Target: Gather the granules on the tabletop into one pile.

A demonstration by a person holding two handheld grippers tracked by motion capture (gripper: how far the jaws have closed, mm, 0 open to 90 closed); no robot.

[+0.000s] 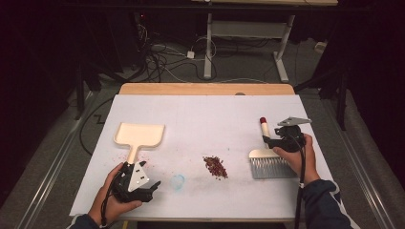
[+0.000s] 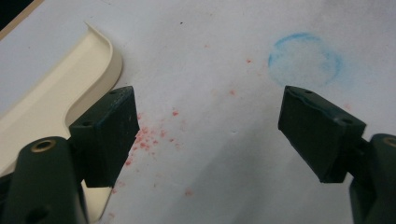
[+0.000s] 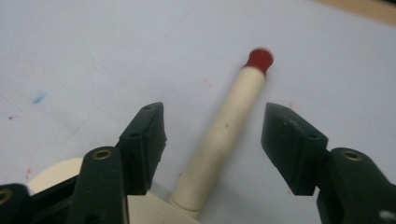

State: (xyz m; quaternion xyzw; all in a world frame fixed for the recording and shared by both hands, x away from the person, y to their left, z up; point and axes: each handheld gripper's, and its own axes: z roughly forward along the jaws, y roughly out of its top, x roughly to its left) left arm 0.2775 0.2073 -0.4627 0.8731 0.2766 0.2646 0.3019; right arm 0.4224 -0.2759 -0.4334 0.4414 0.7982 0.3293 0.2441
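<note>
A cream dustpan (image 1: 139, 135) (image 2: 56, 93) lies at the left of the white table top (image 1: 205, 109), handle toward me. My left gripper (image 1: 154, 187) (image 2: 210, 100) rests open just right of that handle, nothing between its jaws. A small pile of red crumbs (image 1: 216, 166) sits mid-table. At the right lies a hand brush (image 1: 270, 164) with grey bristles and a cream handle (image 3: 224, 135) ending in a red tip (image 1: 262, 120) (image 3: 259, 59). My right gripper (image 1: 268, 140) (image 3: 215, 112) straddles that handle, open, both pads standing clear of it.
A faint blue ring (image 1: 178, 181) (image 2: 303, 58) is drawn on the sheet near my left gripper, with scattered red specks (image 2: 149, 137) beside the dustpan handle. Beyond the table's wooden far edge (image 1: 205, 88), cables and a desk frame (image 1: 248, 43) stand on the floor.
</note>
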